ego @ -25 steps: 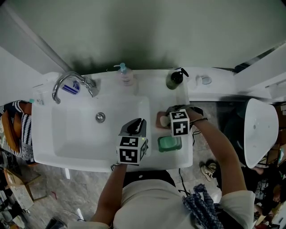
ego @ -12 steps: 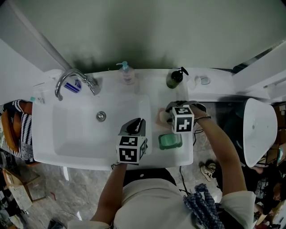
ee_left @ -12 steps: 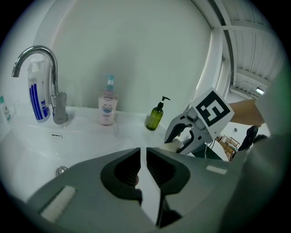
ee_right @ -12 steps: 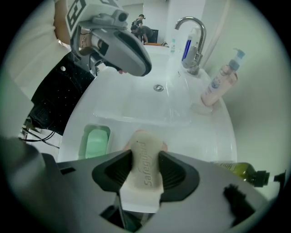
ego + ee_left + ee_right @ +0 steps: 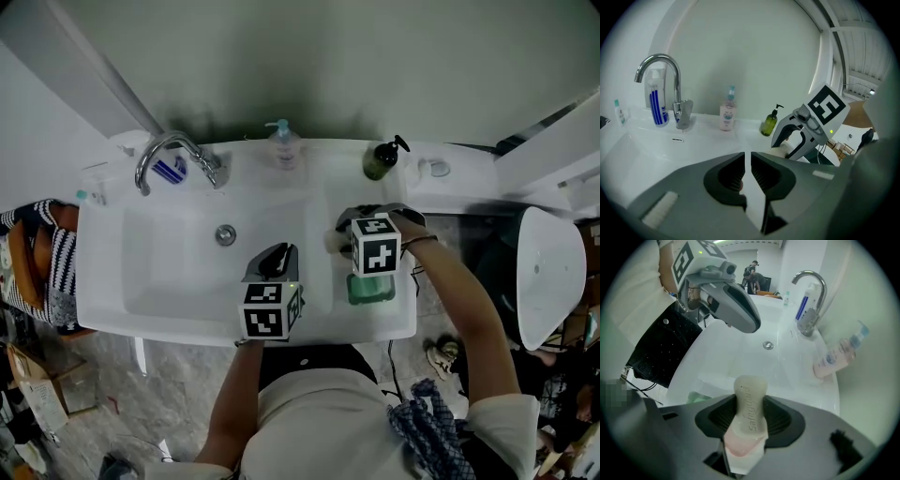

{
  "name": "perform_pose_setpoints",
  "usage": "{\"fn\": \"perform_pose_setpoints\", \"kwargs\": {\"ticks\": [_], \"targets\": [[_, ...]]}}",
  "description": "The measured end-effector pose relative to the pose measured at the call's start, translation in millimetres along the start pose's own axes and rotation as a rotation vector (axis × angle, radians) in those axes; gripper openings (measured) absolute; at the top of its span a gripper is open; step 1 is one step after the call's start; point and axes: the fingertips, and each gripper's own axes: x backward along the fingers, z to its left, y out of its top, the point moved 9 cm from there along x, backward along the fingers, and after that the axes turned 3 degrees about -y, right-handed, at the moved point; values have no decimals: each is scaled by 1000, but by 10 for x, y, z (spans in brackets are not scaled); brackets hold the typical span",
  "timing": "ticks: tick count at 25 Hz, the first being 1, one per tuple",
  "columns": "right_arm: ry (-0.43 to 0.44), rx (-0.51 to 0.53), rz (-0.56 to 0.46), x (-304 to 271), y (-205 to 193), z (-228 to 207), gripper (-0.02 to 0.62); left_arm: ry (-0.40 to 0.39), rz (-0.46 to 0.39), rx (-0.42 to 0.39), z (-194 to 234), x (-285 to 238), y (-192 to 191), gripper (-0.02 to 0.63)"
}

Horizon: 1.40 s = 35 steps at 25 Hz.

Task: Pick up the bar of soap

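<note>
Soap, a pale cream oval bar (image 5: 750, 404) with lettering pressed into its side, is clamped edge-on between the pads of the right gripper (image 5: 750, 417). The jaws are set fairly wide and pressed on the bar's two broad faces, and its rounded end is left sticking out beyond the fingertips.

In the head view the bar is seen as a pale patch (image 5: 331, 242) at the tip of the right gripper (image 5: 341, 232), at about 11 o'clock from the green plastic soap dish (image 5: 371, 290), which is seen without a bar in it. The dish is set on the white ceramic sink counter (image 5: 319, 202).

Beyond the bar, in the right gripper view, only the white basin is seen, so the bar is judged to be off the counter and carried by the grip alone.

The left gripper (image 5: 748, 161) is closed to a thin slit with nothing between its pads. It is held over the front edge of the basin, at about 8 o'clock from the right gripper.

The pick-up is judged essentially done: the bar is gripped and seemingly raised. Only a steady hold and a clear lift away from the dish are left.
</note>
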Motion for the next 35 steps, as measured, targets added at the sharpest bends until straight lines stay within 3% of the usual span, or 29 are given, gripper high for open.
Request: {"fn": "perform_pose_setpoints", "kwargs": {"ticks": [8,18,35], "targets": [[40,40,-73,-306,653,-32,190,64,-23,52,378,347,-137,48],[121,21,-80,-813,1109,26,189,102,-30,96,754,640,-276,49],[260,-73,-31,-1859,1235,67,187,112,77,126,985,597,-527,57]]}}
